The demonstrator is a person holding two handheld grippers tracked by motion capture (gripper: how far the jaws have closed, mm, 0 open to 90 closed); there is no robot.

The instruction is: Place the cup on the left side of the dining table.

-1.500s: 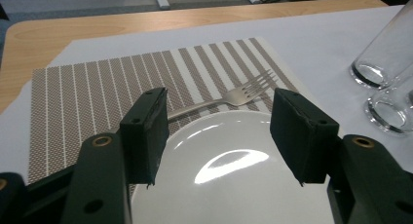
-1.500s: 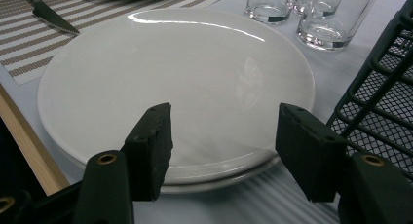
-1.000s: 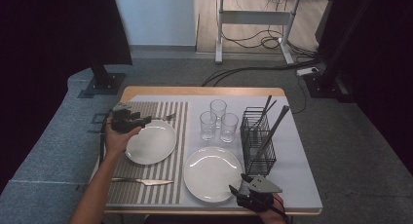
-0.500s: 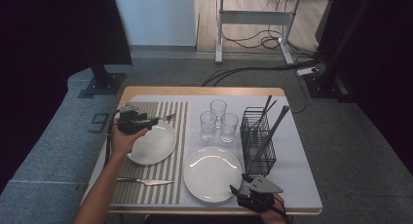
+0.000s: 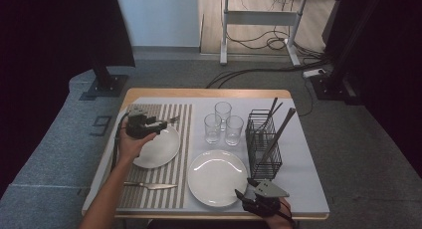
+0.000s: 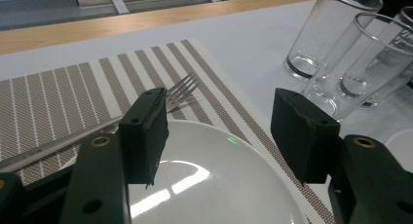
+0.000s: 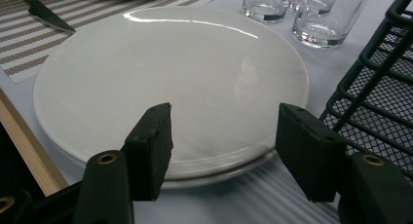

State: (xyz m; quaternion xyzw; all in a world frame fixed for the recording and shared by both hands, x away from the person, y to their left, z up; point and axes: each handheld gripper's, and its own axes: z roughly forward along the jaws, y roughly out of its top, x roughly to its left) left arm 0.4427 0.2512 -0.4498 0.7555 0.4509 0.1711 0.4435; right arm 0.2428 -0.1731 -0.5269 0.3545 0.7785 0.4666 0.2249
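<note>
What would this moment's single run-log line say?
left gripper: open, over small plate, near fork | right gripper: open, at large plate edge | nothing held

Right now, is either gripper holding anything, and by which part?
Nothing is held. The left gripper stands open above the small plate, beside the fork. The right gripper stands open at the near edge of the big plate.

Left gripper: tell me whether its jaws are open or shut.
Open. In the left gripper view the left gripper has a wide gap between its jaws, empty, above the small plate; the fork lies just beyond.
</note>
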